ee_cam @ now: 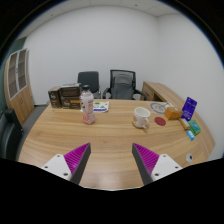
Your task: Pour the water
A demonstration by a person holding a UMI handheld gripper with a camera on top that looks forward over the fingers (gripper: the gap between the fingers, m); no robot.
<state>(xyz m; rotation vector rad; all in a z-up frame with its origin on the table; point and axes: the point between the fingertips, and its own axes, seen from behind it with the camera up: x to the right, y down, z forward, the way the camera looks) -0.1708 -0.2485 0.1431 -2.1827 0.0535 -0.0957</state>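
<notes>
**Gripper clear of bottle: stock and hazards**

Gripper (109,160): 2 fingers spread apart, nothing between them, purple ridged pads.
Table (105,138): pale wood, smooth, rounded edge.
Bottle (87,105): clear plastic, slim, upright, at 11 o'clock well beyond the fingers.
Cup (141,116): pale, squat, at 1 o'clock.
Risk: tall light bottle may tip from an off-centre approach; smooth plastic may slip, spilling water.

Even, bright indoor light falls from above; the white wall (100,40) is slightly washed out. Shadows on the table (110,135) are soft and faint. Strong fisheye bending curves the frame's edges. Fine detail is soft throughout.
</notes>
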